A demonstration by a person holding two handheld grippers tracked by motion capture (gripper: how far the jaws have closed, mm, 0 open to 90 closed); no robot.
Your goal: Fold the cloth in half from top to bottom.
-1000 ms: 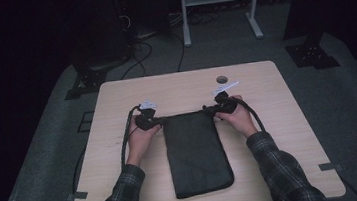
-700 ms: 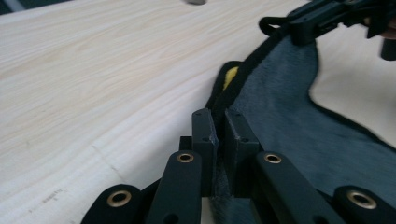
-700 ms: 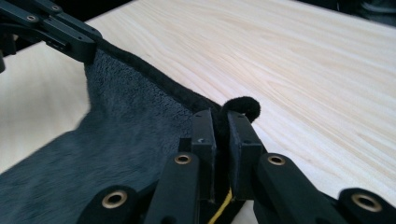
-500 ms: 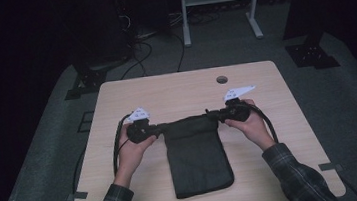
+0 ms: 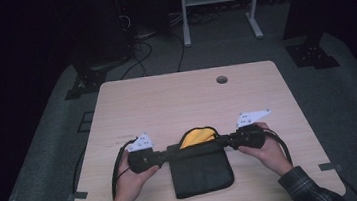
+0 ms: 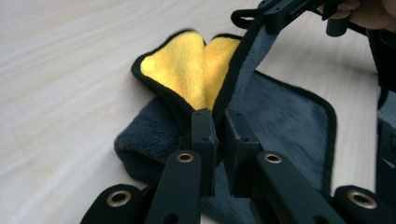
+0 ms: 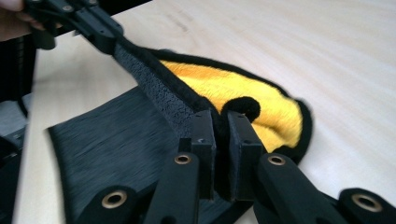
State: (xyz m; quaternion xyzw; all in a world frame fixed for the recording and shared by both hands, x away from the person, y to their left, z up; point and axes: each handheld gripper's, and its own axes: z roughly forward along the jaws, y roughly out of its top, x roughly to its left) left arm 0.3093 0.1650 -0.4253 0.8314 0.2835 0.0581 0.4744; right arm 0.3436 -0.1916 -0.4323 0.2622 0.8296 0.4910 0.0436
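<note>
Near the front edge of the wooden table (image 5: 177,105), a dark grey microfibre cloth (image 5: 201,171) with a yellow underside is stretched between two grippers. Its far hem is pinched at one corner by the left gripper (image 5: 160,156) and at the other by the right gripper (image 5: 227,141), both jaw pairs pressed together on the fabric. The cloth is judged light, soft and limp; bound corners are best gripped, since slack middle portions would sag.

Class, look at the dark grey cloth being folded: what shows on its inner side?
The cloth has a yellow lining showing where the lifted edge curls open. The rest of that inner side is covered by the folded layers.
</note>
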